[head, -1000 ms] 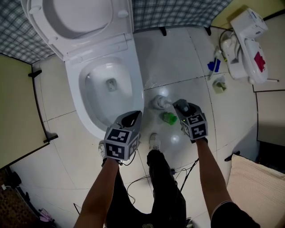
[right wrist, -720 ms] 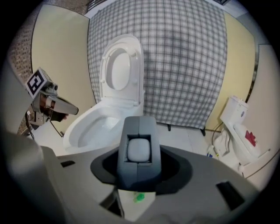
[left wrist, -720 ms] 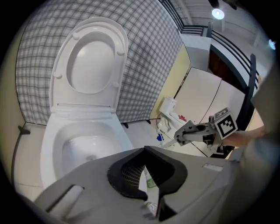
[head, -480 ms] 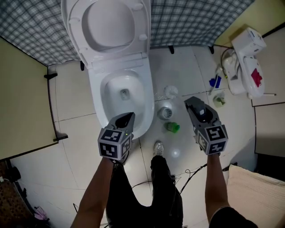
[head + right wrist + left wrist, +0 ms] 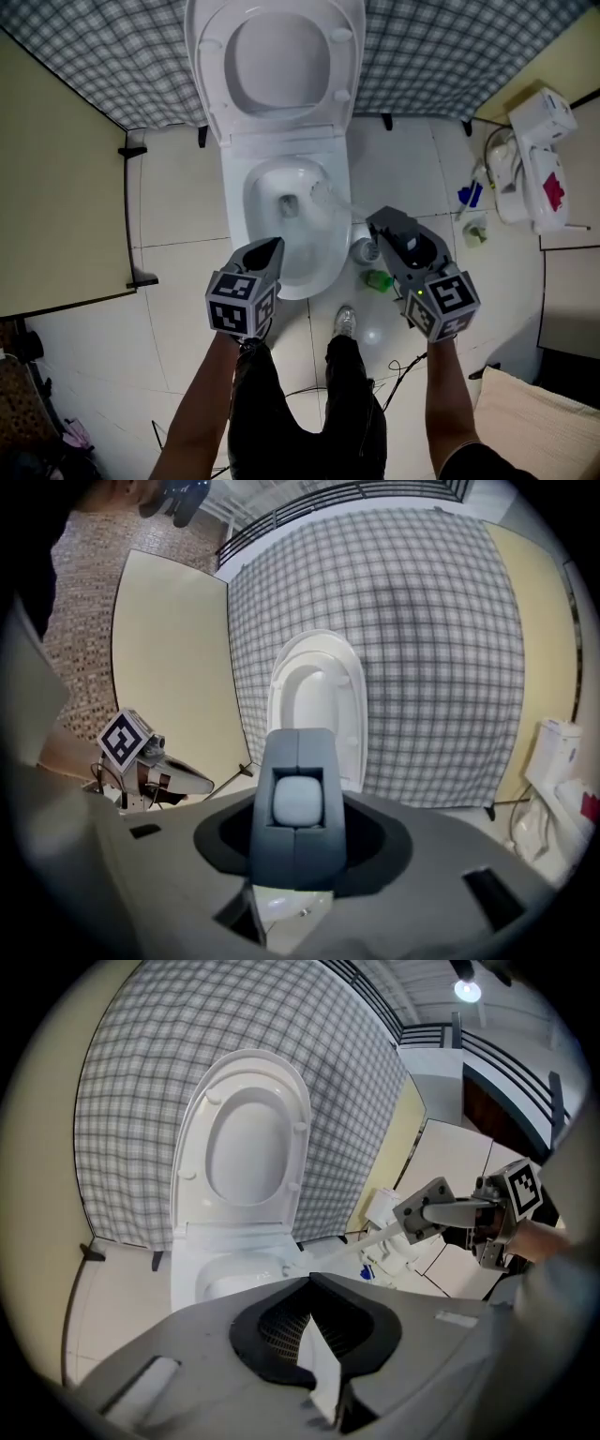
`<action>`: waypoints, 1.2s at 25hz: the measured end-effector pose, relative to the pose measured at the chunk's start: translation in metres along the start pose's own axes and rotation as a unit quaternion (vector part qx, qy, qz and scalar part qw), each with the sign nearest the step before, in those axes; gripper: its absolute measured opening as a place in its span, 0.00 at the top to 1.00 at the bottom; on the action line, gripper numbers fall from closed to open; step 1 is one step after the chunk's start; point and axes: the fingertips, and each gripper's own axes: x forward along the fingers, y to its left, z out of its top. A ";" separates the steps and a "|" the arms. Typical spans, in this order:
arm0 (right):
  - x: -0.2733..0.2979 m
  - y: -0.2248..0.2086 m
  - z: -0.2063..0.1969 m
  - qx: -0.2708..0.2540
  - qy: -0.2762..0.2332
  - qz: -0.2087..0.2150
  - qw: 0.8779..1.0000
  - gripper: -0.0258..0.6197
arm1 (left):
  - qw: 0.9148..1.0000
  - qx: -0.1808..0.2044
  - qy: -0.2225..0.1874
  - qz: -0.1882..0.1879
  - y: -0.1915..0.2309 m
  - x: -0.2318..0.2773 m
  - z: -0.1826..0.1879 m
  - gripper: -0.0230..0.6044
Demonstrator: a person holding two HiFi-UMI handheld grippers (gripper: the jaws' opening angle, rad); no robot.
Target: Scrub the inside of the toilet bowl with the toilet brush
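Pre-scrub: brush (image 5: 325,197) head at bowl (image 5: 246,202) rim.
Empty left hand-held gripper (image 5: 267,248) pressed together; right hand-held gripper (image 5: 377,221) pinches brush handle. Next: lower head in, rub walls.

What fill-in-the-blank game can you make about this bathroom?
1. The right gripper is shut on the handle of the toilet ___.
2. The brush head hangs over the toilet ___.
3. The small thing on the floor is coloured ___.
Missing words: brush; bowl; green.
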 end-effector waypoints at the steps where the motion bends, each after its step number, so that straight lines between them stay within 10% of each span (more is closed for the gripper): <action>1: 0.009 0.006 -0.007 0.005 0.005 0.007 1.000 0.67 | 1.000 -0.003 0.003 0.003 0.004 -0.001 -0.004 0.95; 15: 0.119 0.042 -0.114 0.100 0.047 0.038 0.993 0.67 | 0.999 -0.030 0.025 0.021 0.037 0.030 -0.064 0.95; 30: 0.197 0.056 -0.106 0.195 -0.034 0.034 0.980 0.67 | 0.999 -0.022 0.022 0.020 0.056 0.052 -0.069 0.95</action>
